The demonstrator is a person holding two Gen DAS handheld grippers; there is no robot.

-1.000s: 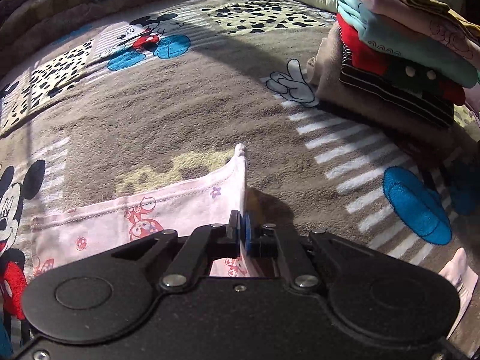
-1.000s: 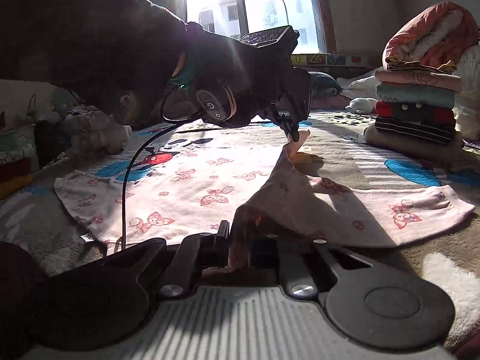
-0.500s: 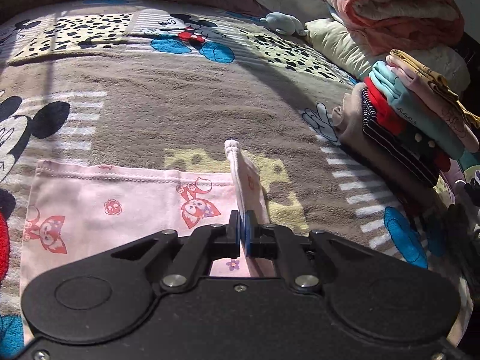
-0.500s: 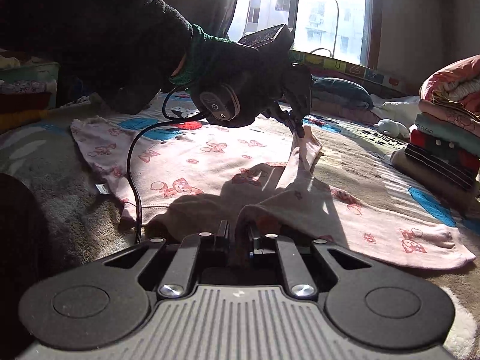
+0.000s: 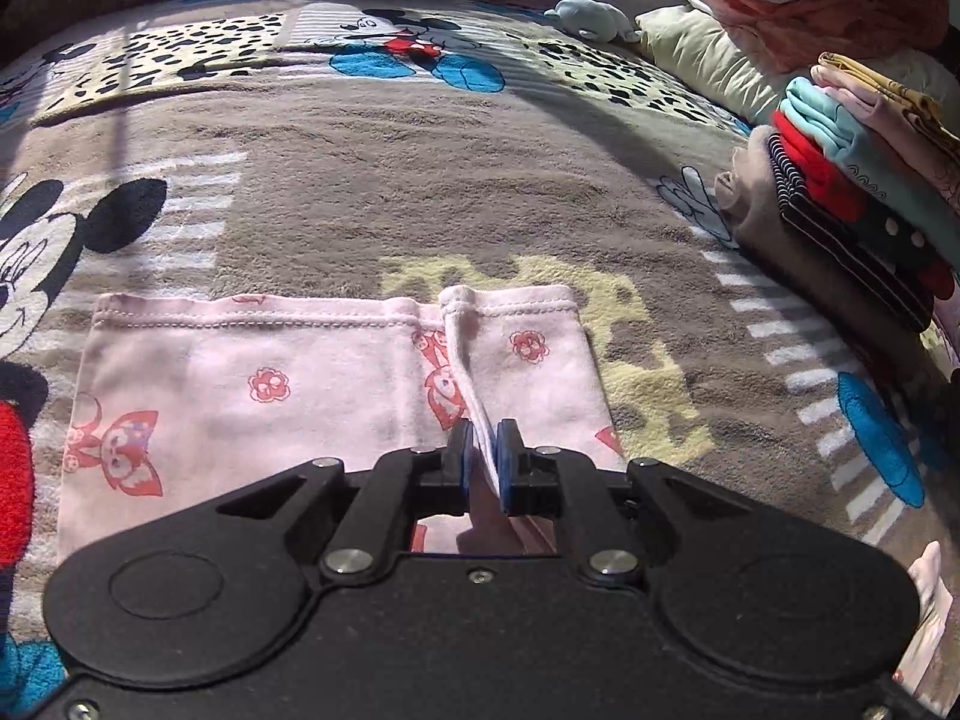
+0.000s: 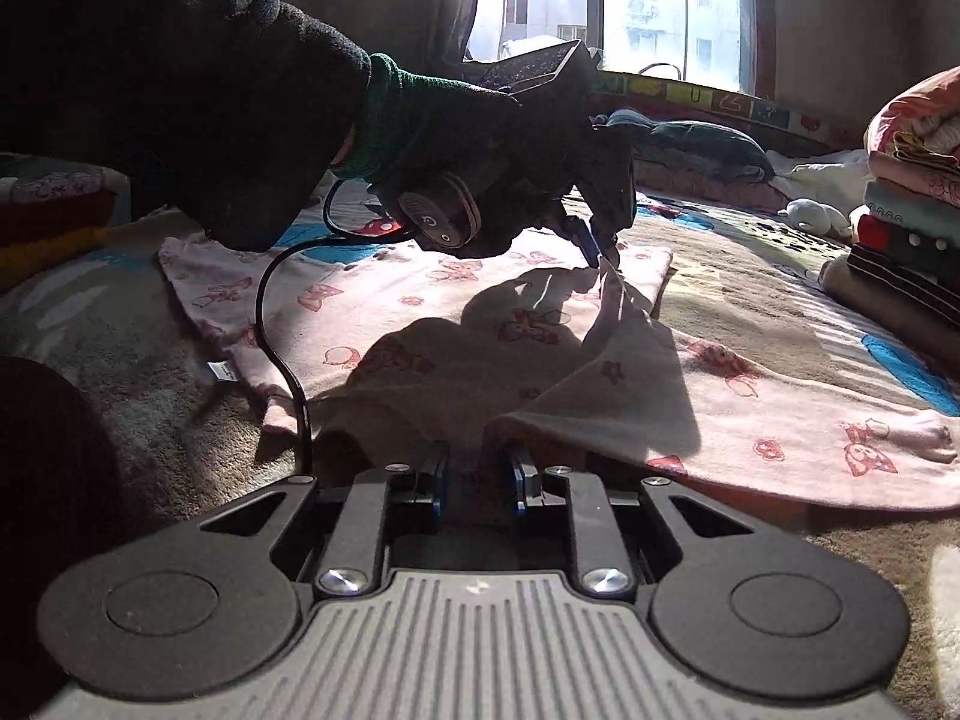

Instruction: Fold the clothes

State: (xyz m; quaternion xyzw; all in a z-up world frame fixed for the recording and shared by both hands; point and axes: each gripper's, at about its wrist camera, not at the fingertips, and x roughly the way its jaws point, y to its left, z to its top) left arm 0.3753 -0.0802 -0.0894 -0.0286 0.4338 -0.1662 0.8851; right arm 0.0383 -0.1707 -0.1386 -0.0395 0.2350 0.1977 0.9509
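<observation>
Your left tool (image 5: 485, 461) had its blue pads drawn close on a raised fold of the pink garment (image 5: 252, 384), a thin ridge of cloth passing between them with slight slack at one side, so it was gripping the fabric only lightly. Ahead of that tool the garment's stitched hem ran crosswise, lying flat on the cartoon-print blanket (image 5: 420, 192), and the pinched ridge ran straight away from the tool to meet that hem.

Your right tool (image 6: 477, 483) stood with its pads parted; a shadowed hump of the garment (image 6: 780, 414) lay at its tips, touching at most one pad, so it held nothing firmly. From that tool the garment stretched away and to both sides, one sleeve trailing off to its right. Your gloved left hand (image 6: 480, 138) hung over the far part of the garment, its tool tips (image 6: 594, 246) lifting a peak of cloth.

Judging by this, the fold turned on the left tool, which was the one carrying cloth: the garment's body lay to its left, so the flap would go that way.

Beyond the garment's right side stood a stack of folded clothes (image 5: 852, 198).
</observation>
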